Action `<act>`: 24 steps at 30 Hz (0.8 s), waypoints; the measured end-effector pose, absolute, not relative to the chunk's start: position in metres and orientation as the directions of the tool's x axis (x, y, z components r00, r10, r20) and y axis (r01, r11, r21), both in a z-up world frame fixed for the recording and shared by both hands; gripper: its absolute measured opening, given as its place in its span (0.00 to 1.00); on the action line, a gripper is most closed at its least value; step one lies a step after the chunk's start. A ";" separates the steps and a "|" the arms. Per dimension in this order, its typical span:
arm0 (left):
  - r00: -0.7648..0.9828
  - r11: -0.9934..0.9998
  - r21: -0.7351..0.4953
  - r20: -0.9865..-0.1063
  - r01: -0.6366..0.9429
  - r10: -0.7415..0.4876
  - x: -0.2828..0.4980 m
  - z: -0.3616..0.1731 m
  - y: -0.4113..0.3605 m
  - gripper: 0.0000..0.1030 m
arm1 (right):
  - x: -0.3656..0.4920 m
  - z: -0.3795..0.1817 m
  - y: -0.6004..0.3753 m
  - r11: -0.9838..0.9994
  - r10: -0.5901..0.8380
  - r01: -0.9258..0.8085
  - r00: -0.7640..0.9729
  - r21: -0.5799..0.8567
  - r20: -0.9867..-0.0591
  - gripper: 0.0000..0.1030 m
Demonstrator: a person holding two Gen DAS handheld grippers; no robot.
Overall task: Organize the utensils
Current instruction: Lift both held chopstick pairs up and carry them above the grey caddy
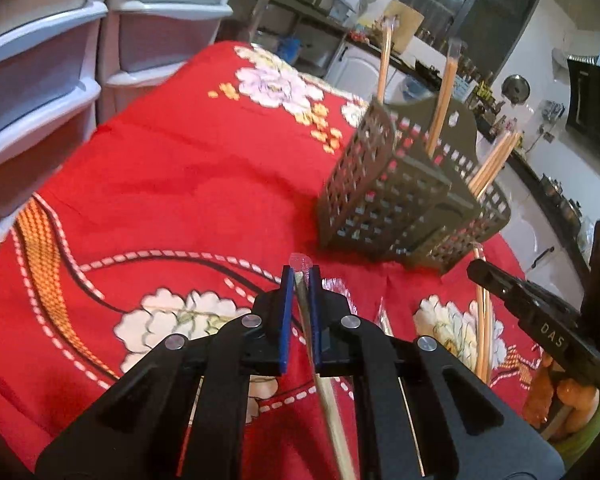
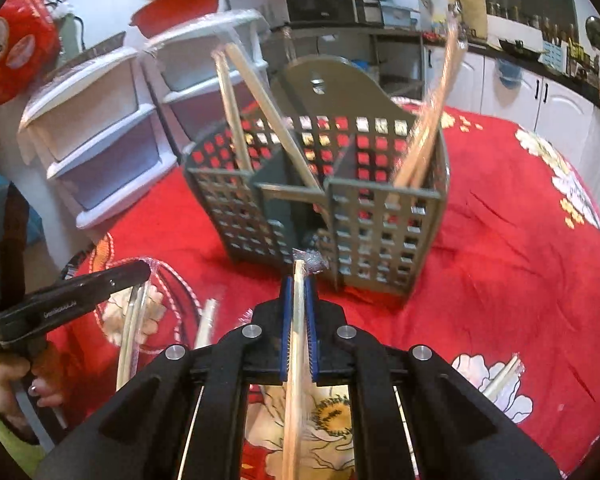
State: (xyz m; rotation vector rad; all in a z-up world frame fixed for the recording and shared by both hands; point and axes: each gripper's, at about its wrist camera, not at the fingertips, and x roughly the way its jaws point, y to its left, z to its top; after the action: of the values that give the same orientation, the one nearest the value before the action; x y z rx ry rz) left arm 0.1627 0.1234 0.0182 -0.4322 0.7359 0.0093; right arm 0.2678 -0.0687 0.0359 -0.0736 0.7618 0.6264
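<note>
In the left wrist view, the left gripper (image 1: 300,280) clamps a plastic-wrapped wooden chopstick pair (image 1: 332,404) over open red flowered tablecloth (image 1: 188,184), with the grey-green lattice plastic utensil caddy (image 1: 392,196) far right, while in the right wrist view the right gripper (image 2: 299,280) pinches another wrapped chopstick pair (image 2: 296,360) just before the caddy's near wall (image 2: 384,236).

Right gripper (image 2: 299,280) jaws clamp wrapped chopsticks (image 2: 298,320) before the gray utensil caddy (image 2: 380,232).
</note>
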 end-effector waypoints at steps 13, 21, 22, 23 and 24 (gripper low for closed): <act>0.814 0.908 -0.381 -0.575 -0.177 -0.082 0.150 0.067 0.144 0.01 | 0.247 0.085 -0.067 0.783 0.568 -0.605 0.604 0.143 -0.559 0.06; 0.844 0.913 -0.373 -0.533 -0.167 -0.064 0.143 0.093 0.144 0.01 | 0.242 0.113 -0.073 0.780 0.585 -0.613 0.641 0.128 -0.497 0.06; 0.848 0.914 -0.371 -0.527 -0.163 -0.062 0.143 0.097 0.143 0.01 | 0.242 0.117 -0.074 0.780 0.588 -0.613 0.645 0.128 -0.488 0.06; 0.851 0.915 -0.371 -0.521 -0.160 -0.063 0.142 0.100 0.142 0.01 | 0.242 0.120 -0.075 0.780 0.589 -0.613 0.649 0.128 -0.482 0.06; 0.855 0.917 -0.369 -0.515 -0.153 -0.064 0.142 0.104 0.141 0.01 | 0.241 0.124 -0.077 0.781 0.589 -0.611 0.655 0.127 -0.473 0.06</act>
State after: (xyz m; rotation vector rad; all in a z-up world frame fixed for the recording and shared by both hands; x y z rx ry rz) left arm 0.1421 0.1410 0.1038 -0.4132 0.5472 0.0482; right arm 0.2412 -0.0768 0.1236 -0.0445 0.5206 0.6808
